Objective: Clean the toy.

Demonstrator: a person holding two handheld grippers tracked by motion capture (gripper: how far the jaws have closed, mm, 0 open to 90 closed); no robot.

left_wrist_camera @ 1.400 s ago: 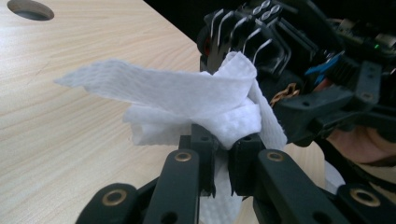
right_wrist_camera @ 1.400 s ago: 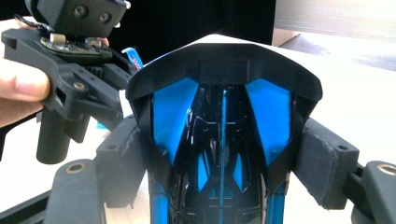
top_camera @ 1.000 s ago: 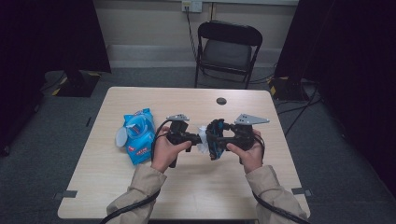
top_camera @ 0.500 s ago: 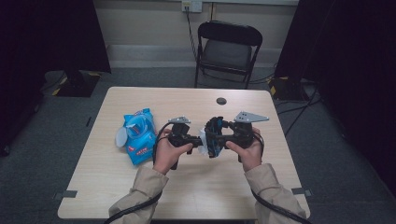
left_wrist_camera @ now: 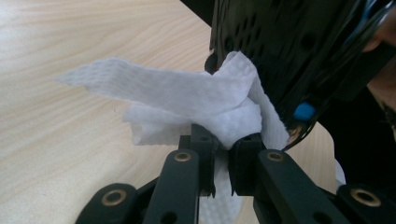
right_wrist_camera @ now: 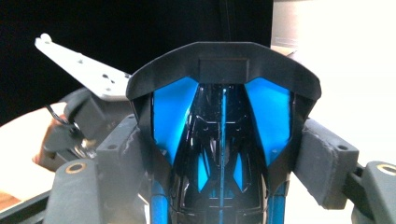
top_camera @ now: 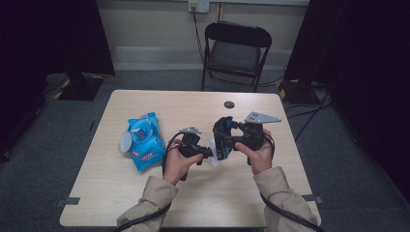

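Observation:
My right gripper (top_camera: 223, 141) is shut on a black object with glossy blue panels (top_camera: 222, 129), held above the table's middle. In the right gripper view the object (right_wrist_camera: 222, 116) sits between the two grey pads (right_wrist_camera: 324, 163), which press on its sides. My left gripper (top_camera: 205, 153) is shut on a crumpled white wipe (top_camera: 213, 157). In the left gripper view the wipe (left_wrist_camera: 187, 93) is pinched at the jaw tips of that gripper (left_wrist_camera: 224, 145) and lies against the object's perforated black shell (left_wrist_camera: 289, 42).
A blue wipe pack (top_camera: 145, 141) with its white lid flipped open lies left of the hands on the wooden table (top_camera: 193, 203). A small black disc (top_camera: 229, 104) rests near the far edge. A folding chair (top_camera: 237, 48) stands behind the table.
My left gripper has sunk slightly with the wipe against the object. The right gripper and the object have stayed put.

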